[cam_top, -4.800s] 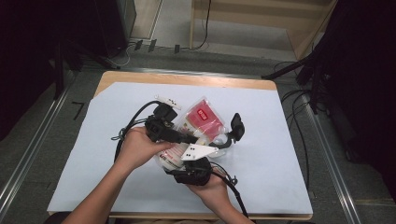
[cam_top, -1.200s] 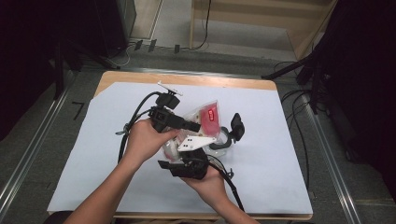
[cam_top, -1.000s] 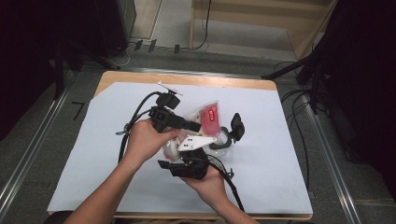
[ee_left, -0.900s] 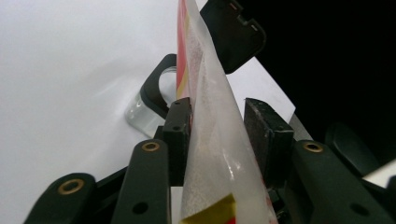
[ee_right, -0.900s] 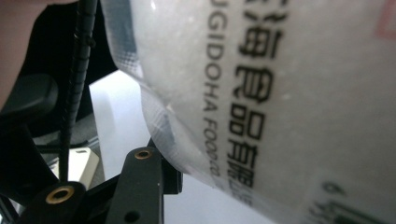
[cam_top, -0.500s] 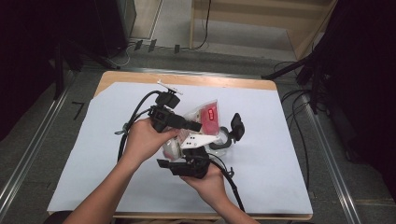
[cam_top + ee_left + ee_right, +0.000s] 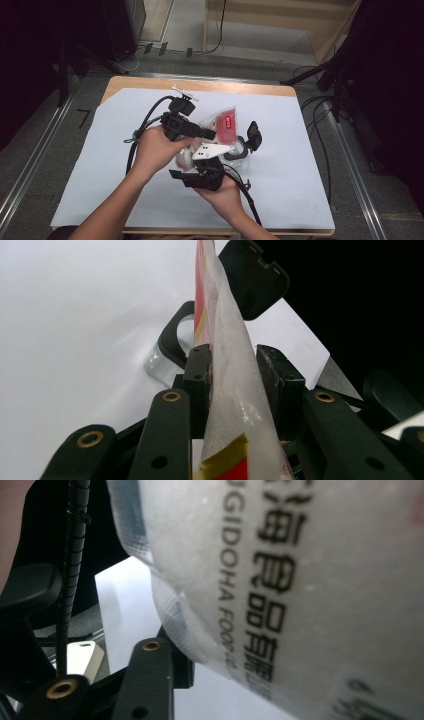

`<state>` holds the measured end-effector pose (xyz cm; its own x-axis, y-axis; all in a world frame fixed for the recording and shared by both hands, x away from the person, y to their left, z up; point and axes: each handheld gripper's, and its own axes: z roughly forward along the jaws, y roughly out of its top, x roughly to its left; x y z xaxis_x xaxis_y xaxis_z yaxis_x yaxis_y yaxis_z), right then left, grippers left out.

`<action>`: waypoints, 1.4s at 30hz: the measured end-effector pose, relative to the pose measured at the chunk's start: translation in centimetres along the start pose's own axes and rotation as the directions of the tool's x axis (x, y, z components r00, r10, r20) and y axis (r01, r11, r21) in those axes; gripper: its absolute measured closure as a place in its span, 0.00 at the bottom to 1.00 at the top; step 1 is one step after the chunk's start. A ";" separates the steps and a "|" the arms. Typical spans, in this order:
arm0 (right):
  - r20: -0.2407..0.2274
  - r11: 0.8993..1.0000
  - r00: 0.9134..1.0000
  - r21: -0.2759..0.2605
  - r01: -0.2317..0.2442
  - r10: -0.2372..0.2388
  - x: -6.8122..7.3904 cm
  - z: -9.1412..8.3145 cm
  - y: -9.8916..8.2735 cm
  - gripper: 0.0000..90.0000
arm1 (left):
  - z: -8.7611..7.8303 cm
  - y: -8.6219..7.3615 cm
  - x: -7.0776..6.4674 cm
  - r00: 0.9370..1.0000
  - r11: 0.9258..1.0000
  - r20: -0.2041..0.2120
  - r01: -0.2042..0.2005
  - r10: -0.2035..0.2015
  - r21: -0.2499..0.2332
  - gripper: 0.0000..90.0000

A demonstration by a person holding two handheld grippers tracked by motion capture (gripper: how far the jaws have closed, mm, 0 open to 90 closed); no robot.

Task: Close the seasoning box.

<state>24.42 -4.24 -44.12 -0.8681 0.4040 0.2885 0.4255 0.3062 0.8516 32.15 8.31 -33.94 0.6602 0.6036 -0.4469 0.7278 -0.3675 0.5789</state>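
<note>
A clear plastic food bag [image 7: 223,123] with a red label is held on edge above the table between both grippers. In the left gripper view my left gripper [image 7: 232,375] has just been closing, and its pads [image 7: 199,380] press the bag [image 7: 225,355] from both sides. From above, the left gripper [image 7: 212,134] reaches in from the left. My right gripper [image 7: 202,167] comes from below. In the right gripper view the printed bag [image 7: 280,580] lies deep against one finger [image 7: 150,680] and hides the other. A clear jar [image 7: 239,150] with an open black flip lid [image 7: 253,135] stands just right of the bag.
A white sheet [image 7: 310,165] covers the wooden table [image 7: 200,85]. Black cables [image 7: 145,125] trail from the left gripper toward the left, and another runs off the front edge [image 7: 250,205]. Metal floor rails flank the table.
Since the oldest frame the bag has been turned from lying flat to standing on edge between the grippers. Over the last second both hands have kept still.
</note>
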 end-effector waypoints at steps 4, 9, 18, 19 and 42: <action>0.005 1.000 1.000 -0.005 -0.002 0.003 -0.1 -0.1 0.1 0.69 | 0.2 0.2 -0.3 1.000 1.000 0.006 -0.017 0.017 -0.025 0.76; -0.006 0.999 1.000 -0.033 -0.018 0.017 0.0 -0.2 0.0 0.70 | 0.4 0.4 -0.4 0.999 0.999 0.034 -0.022 0.024 -0.047 0.75; -0.010 0.999 1.000 -0.032 -0.010 0.010 0.0 -0.2 0.0 0.70 | 0.3 0.3 -0.3 0.999 0.999 0.032 -0.020 0.022 -0.048 0.74; -0.009 1.000 1.000 -0.028 -0.005 0.004 0.0 -0.2 0.0 0.70 | 0.3 0.2 -0.3 0.999 0.999 0.029 -0.021 0.022 -0.047 0.74; -0.008 0.998 0.998 0.001 0.058 -0.058 -0.1 0.6 0.4 0.70 | -0.6 -0.3 0.1 1.000 0.997 -0.011 -0.020 0.019 -0.069 0.75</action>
<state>24.79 -3.63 -44.05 -0.8935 0.3784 0.2417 0.3742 0.3299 0.8667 31.87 8.89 -33.74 0.6720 0.6044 -0.4279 0.6999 -0.3296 0.6336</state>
